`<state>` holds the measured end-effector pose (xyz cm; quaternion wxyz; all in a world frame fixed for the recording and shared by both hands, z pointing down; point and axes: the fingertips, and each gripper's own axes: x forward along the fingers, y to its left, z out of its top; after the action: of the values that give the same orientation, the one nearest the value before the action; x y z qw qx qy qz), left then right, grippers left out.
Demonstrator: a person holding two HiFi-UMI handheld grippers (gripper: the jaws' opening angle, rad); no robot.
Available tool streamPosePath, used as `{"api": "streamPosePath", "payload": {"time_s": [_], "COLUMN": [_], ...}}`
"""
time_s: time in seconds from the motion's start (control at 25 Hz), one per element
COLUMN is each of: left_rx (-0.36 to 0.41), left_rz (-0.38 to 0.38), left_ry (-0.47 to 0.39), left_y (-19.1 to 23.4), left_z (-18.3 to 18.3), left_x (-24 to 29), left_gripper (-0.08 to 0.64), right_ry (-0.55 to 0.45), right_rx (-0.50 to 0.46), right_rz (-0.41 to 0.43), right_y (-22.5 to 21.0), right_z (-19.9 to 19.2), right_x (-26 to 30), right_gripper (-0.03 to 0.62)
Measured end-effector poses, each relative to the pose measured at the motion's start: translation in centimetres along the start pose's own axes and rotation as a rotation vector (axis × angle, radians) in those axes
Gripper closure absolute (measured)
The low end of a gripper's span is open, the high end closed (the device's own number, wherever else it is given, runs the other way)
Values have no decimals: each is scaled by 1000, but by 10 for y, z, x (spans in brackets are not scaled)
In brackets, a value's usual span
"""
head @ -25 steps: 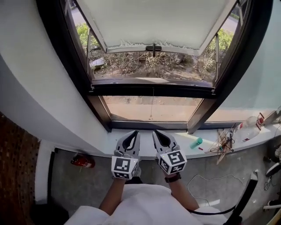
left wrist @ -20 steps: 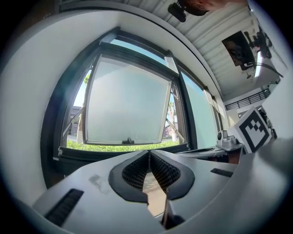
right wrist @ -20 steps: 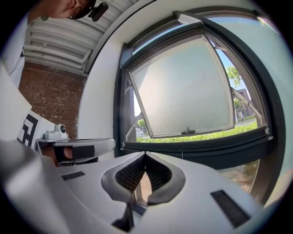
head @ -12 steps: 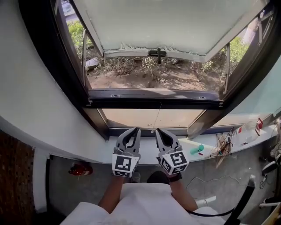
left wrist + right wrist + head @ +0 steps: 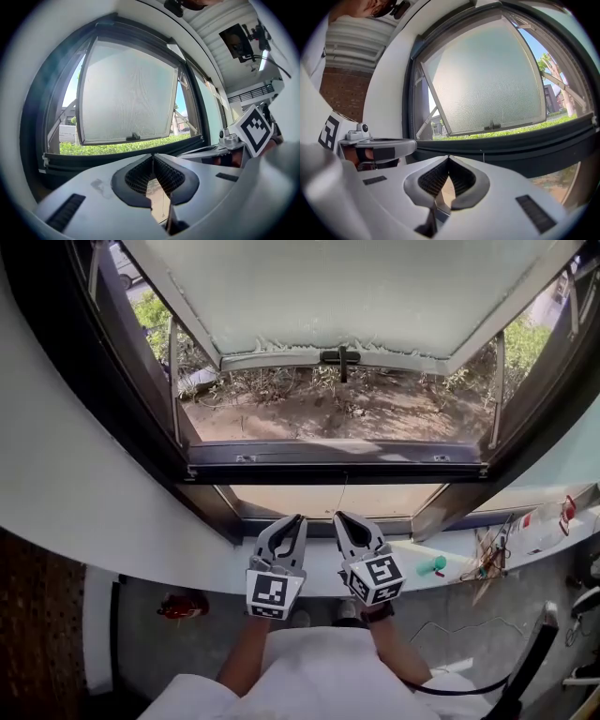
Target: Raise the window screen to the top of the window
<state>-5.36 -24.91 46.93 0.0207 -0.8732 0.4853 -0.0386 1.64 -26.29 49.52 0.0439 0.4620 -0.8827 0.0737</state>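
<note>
The window's sash is swung outward, and its pale translucent panel [image 5: 337, 287] carries a black handle [image 5: 339, 356] on the lower edge. Below runs a black crossbar [image 5: 337, 468], with a thin cord [image 5: 344, 491] hanging from its middle. My left gripper [image 5: 297, 519] and right gripper [image 5: 338, 517] are side by side over the white sill [image 5: 187, 568], below the crossbar and apart from it. Both are shut with nothing between their jaws. The panel [image 5: 126, 93] faces the left gripper [image 5: 153, 156] in its view. The right gripper [image 5: 449, 158] points at the panel [image 5: 487, 84] too.
On the sill at the right lie a teal object [image 5: 432, 565], a tangle of wire parts [image 5: 489, 554] and a clear bottle [image 5: 544, 521]. A red object [image 5: 183, 606] and a white cable [image 5: 441, 629] lie on the floor. A white wall [image 5: 75, 474] curves on the left.
The window fills more of the head view and has shifted up and right. Both grippers have advanced toward the sill, side by side and still shut.
</note>
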Motion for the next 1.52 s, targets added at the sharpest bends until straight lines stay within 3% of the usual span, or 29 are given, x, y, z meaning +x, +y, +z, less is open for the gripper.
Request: {"api": "streamPosePath", "payload": {"time_s": [0.16, 0.28, 0.4, 0.48, 0.56, 0.76, 0.88, 1.28, 1.52], "left_rx": [37, 121, 315, 483, 602, 795, 886, 1051, 1033], "left_rz": [-13, -7, -10, -41, -81, -167, -182, -156, -110], "left_ry": [45, 103, 181, 219, 256, 404, 450, 509, 536], "left_y": [2, 9, 14, 12, 9, 5, 6, 11, 18], "left_z": [-5, -11, -21, -24, -30, -59, -68, -79, -89], "left_x": [17, 30, 45, 56, 68, 93, 102, 109, 116], "left_gripper": [546, 545, 504, 461, 415, 225, 225, 225, 225], "right_ry": [13, 26, 41, 51, 59, 85, 109, 122, 132], "right_rx": [24, 55, 75, 84, 87, 95, 100, 138, 141], "right_rz": [3, 4, 4, 5, 9, 20, 7, -22, -16], "right_y": [-11, -20, -27, -29, -29, -32, -37, -59, -60], "right_z": [-9, -18, -27, -31, -34, -44, -51, -62, -66], "right_x": [-2, -4, -4, -3, -2, -1, -1, -9, -15], "right_gripper": [603, 603, 603, 603, 603, 603, 603, 603, 603]}}
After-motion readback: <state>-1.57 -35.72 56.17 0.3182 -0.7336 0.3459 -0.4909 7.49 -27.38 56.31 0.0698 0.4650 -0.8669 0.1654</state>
